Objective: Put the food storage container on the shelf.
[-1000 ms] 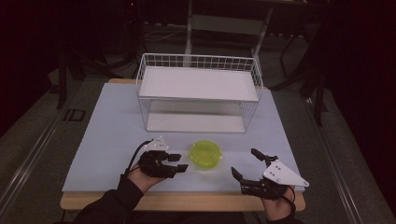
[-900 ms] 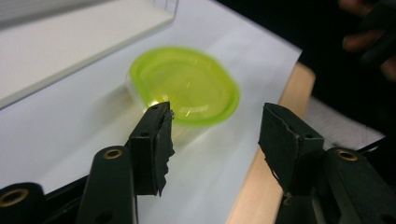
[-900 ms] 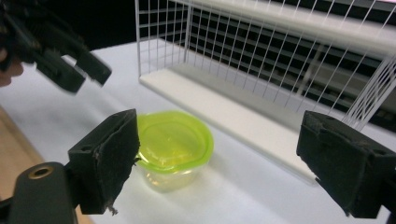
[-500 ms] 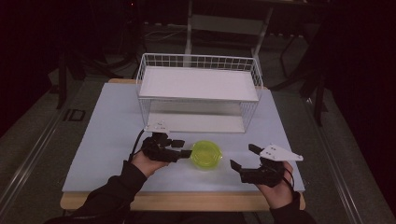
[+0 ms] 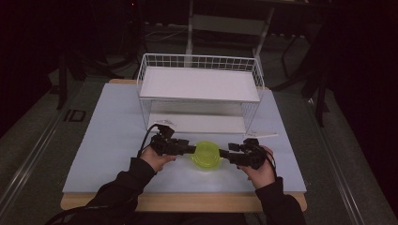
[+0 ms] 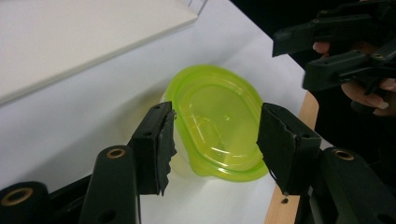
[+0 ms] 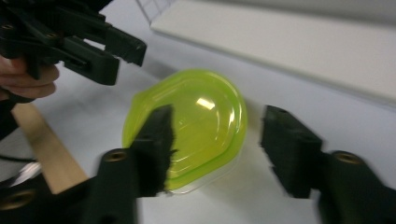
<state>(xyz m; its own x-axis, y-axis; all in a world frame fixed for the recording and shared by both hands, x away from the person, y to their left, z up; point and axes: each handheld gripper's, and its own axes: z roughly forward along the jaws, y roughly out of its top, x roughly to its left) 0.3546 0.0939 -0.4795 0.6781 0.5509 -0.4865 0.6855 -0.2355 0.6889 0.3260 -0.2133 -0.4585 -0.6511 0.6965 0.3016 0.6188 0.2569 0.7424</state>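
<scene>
A lime-green container with a clear green lid [image 5: 206, 155] sits on the white mat near the table's front. My left gripper [image 5: 191, 150] points at it from the left, my right gripper [image 5: 222, 153] from the right. In the left gripper view the container [image 6: 215, 112] lies just beyond my left gripper [image 6: 217, 140], whose jaws stand apart on either side of its near end without pressing. In the right gripper view my right gripper [image 7: 219, 140] has just been closing its jaws; they flank the container [image 7: 196, 107] with a gap left on one side.
A white wire rack [image 5: 199, 84] with a flat white shelf stands behind the container. The table's wooden front edge [image 5: 187, 201] runs just below the hands. A small white tag [image 5: 260, 136] lies on the mat at the right.
Both hands have moved inward from the table's front corners to either side of the green container. The right gripper's jaws have narrowed.
</scene>
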